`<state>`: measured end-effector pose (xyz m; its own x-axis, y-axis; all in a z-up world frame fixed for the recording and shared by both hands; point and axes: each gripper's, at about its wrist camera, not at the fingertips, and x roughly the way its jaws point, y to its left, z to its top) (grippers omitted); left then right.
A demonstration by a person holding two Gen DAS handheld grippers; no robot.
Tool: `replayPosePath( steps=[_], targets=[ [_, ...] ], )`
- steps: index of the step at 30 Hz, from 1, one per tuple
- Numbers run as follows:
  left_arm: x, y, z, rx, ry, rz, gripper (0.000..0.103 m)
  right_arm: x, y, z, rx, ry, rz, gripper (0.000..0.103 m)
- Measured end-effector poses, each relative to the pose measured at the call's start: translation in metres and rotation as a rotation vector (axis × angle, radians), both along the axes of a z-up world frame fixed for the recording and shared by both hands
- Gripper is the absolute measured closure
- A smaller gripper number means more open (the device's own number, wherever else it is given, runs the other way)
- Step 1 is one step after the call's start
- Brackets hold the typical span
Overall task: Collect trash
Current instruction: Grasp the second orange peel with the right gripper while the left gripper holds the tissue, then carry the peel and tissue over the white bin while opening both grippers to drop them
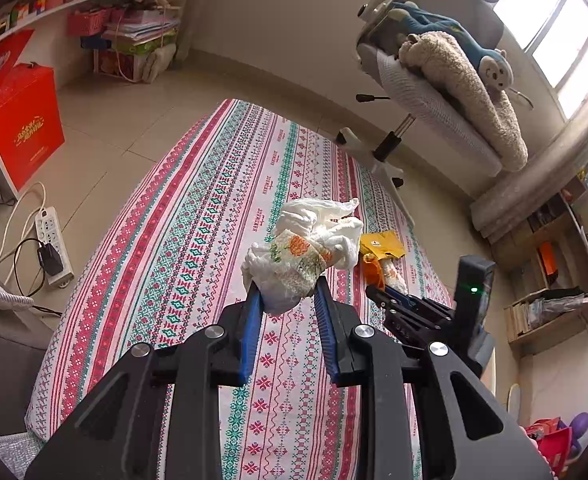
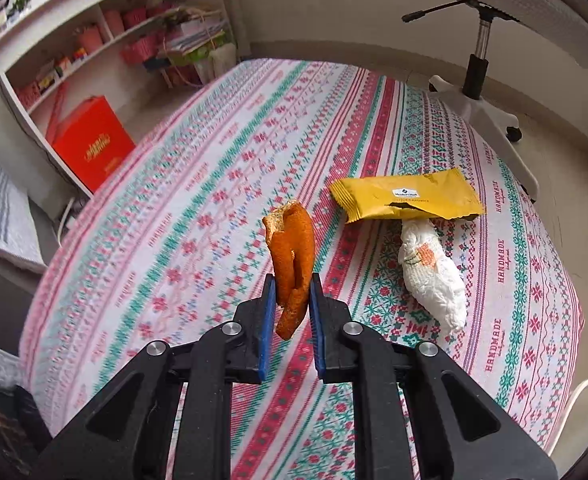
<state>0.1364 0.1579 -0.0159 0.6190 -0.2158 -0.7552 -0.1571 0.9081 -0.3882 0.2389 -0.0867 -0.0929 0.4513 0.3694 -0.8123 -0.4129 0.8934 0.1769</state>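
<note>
- Above the patterned surface, both claws carry a piece of trash lifted off the cloth, which fits a collecting run with a piece taken in each hand.
- Left claw: its blue pads are clamped on a crumpled white tissue wad with an orange-and-green print. The grip sits low on the wad, so the bulk stands out past the tips, and it looks soft enough to squash without slipping.
- Right claw: closed on a curled strip of orange peel, pinched near its middle. One end rises past the tips and the other hangs down between the fingers, probably because the peel is stiff and bent.
- Left behind on the surface, toward its right edge in the right wrist view, lies a torn yellow snack wrapper. A second printed tissue wad lies just beside it, its upper end touching or slipping under the wrapper.
- No bin shows in either view, so I cannot tell where the held pieces should go.
- My judgement: the job is about half done, with two items gripped and two still to fetch.
</note>
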Motion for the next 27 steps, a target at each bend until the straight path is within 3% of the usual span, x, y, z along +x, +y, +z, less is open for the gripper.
replayPosePath(
  steps=[10, 19, 27],
  targets=[
    [-0.009, -0.016, 0.008, 0.022, -0.060, -0.020, 0.076, -0.050, -0.019, 0.071, 0.096, -0.088, -0.030, 0.088],
    [-0.005, -0.045, 0.004, 0.064, -0.097, -0.048, 0.076, -0.083, -0.067, 0.086, 0.066, -0.185, -0.090, 0.088],
    [-0.004, -0.090, 0.005, 0.138, -0.177, -0.131, 0.076, -0.094, -0.135, 0.096, 0.116, -0.225, -0.251, 0.088]
  ],
)
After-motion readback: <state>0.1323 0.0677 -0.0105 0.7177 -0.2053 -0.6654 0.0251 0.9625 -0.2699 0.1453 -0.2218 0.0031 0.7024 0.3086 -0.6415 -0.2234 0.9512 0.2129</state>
